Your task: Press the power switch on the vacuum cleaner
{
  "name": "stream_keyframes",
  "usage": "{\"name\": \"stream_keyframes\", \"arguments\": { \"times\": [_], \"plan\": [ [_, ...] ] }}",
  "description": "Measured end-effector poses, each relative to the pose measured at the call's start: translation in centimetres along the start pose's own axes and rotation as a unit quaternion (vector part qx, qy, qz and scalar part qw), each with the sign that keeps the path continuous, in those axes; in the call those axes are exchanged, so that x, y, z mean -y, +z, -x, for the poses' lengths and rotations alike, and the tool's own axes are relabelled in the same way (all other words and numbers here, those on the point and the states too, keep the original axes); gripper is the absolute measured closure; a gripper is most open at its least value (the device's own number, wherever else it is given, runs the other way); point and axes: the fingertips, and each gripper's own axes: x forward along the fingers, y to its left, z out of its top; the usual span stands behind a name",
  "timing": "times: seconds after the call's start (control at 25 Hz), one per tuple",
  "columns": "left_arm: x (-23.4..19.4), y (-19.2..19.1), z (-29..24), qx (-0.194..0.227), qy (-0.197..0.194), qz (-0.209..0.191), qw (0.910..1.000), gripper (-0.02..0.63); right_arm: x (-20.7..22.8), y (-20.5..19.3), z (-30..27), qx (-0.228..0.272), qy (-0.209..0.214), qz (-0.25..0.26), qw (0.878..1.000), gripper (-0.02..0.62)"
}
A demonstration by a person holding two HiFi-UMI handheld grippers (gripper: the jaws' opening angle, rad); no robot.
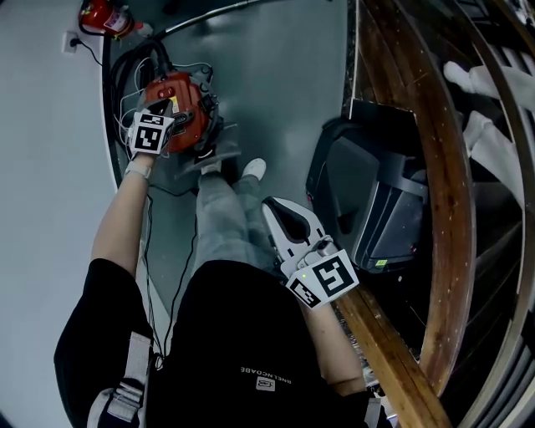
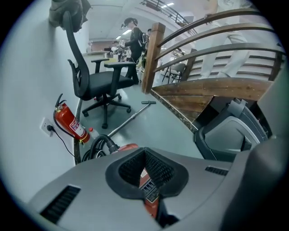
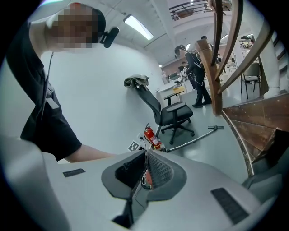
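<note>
The red vacuum cleaner (image 1: 182,102) sits on the grey floor by the wall, its black hose (image 2: 100,145) coiled beside it. My left gripper (image 1: 160,124) is right over the vacuum's top, jaws shut and holding nothing. In the left gripper view, the notch of that gripper (image 2: 145,159) frames the red body and a small black switch panel (image 2: 151,193) just below the tips. My right gripper (image 1: 276,209) hangs by the person's legs, away from the vacuum, shut and empty. A sliver of the red vacuum (image 3: 148,178) shows through the right gripper's (image 3: 145,159) notch.
A red fire extinguisher (image 1: 104,15) and a wall socket (image 1: 71,42) are against the wall. The vacuum's metal wand (image 2: 131,118) lies on the floor near a black office chair (image 2: 97,83). A dark bin-like unit (image 1: 376,201) stands under a wooden stair rail (image 1: 439,209) on the right.
</note>
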Motion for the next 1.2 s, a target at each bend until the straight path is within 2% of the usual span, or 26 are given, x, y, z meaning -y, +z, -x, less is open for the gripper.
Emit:
{"name": "stream_keyframes", "arguments": {
  "times": [0.12,0.56,0.84,1.2],
  "plan": [
    [-1.1,-0.9,-3.0,-0.014,0.002,0.009,0.9999,0.592,0.3,-0.8,-1.1,-0.010,0.001,-0.010,1.000,0.558],
    [-3.8,-2.6,-10.2,-0.045,0.017,0.004,0.9988,0.592,2.1,-3.9,-3.7,-0.046,-0.003,-0.035,0.998,0.558],
    [-5.7,-3.5,-12.5,-0.065,0.028,0.010,0.9974,0.592,3.2,-5.2,-4.5,-0.054,-0.017,-0.050,0.997,0.558],
    [-5.8,-4.8,-13.2,-0.076,0.020,0.008,0.9968,0.592,3.5,-5.4,-5.1,-0.056,-0.020,-0.058,0.997,0.558]
  ]
}}
